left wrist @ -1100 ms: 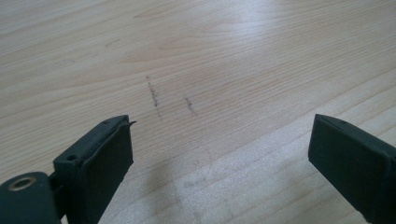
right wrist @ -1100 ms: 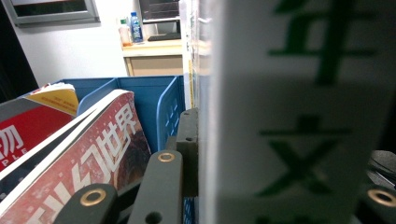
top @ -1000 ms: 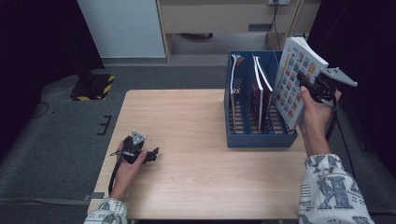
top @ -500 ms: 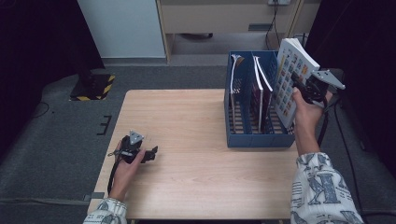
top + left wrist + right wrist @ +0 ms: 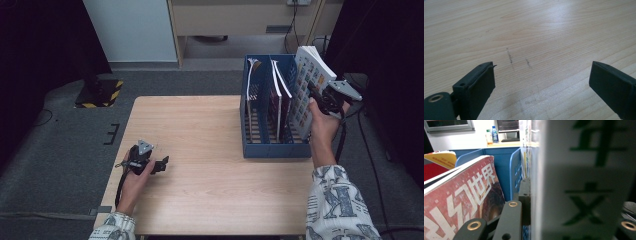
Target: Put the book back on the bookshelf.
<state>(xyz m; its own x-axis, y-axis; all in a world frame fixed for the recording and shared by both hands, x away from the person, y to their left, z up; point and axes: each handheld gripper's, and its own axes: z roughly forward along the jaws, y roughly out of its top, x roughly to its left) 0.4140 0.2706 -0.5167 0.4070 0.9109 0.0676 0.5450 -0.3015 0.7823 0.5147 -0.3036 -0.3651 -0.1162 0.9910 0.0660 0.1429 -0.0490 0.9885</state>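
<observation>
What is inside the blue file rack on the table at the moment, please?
The blue file rack holds two leaning books in its middle slots; the right gripper lowers a white book at its right end. The slot floors are hidden.

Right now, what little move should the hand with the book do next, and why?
Probably lower the book a bit further into the rightmost slot of the blue rack. The right gripper is clamped on it, and it leans tilted, mostly above the rack's rim.

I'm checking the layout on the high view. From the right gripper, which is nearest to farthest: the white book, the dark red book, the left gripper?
1. White book, clamped in the right gripper.
2. Dark red book, middle of the blue rack.
3. Left gripper, across the table.
</observation>
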